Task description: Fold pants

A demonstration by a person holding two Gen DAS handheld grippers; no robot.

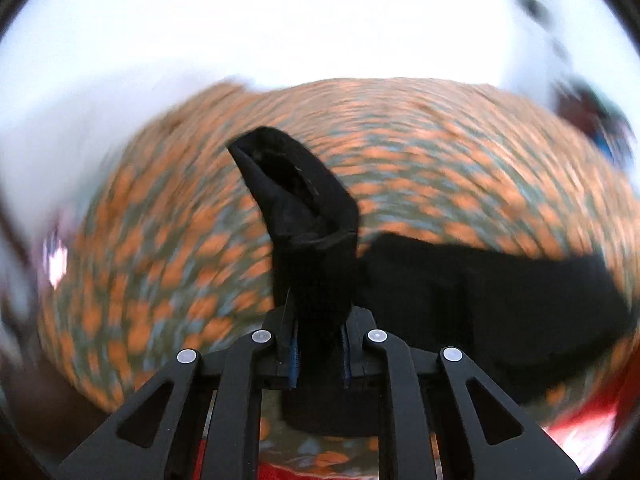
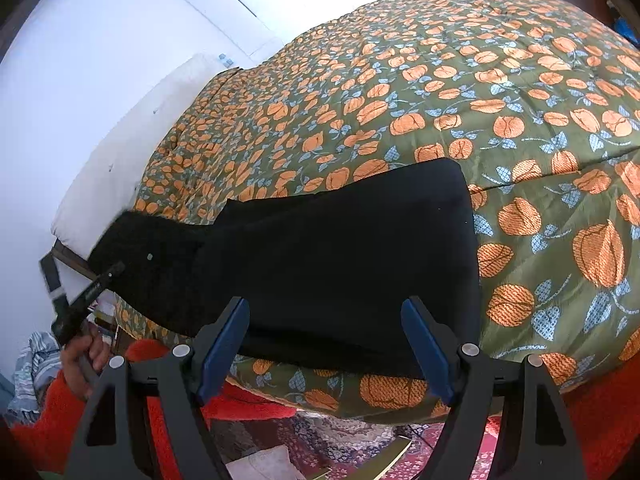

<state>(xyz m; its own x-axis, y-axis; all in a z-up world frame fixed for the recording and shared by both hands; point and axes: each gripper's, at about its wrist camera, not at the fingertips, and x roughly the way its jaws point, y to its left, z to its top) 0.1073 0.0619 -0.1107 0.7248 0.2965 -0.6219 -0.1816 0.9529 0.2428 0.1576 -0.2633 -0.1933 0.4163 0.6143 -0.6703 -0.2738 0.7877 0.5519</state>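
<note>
**Left tool lifts one end of the pants; right tool waits open**

The black pants [image 2: 352,264] lie across the near edge of the bed, on the orange-and-green floral quilt [image 2: 500,92], already doubled lengthwise by the look of it. The left tool [image 1: 318,344] is clamped tight on one end of the fabric, w/ a cuff-like opening standing up above its fingers. That end is raised off the quilt, probably so it can be carried over the rest for the next fold. The left wrist view is motion-blurred, so which end it holds is hard to tell.

The right tool [image 2: 326,350] is wide open, holding nothing, its blue pads [image 2: 224,348] poised just over the near hem, likely ready to pin or pinch the cloth while the other end comes across.
</note>
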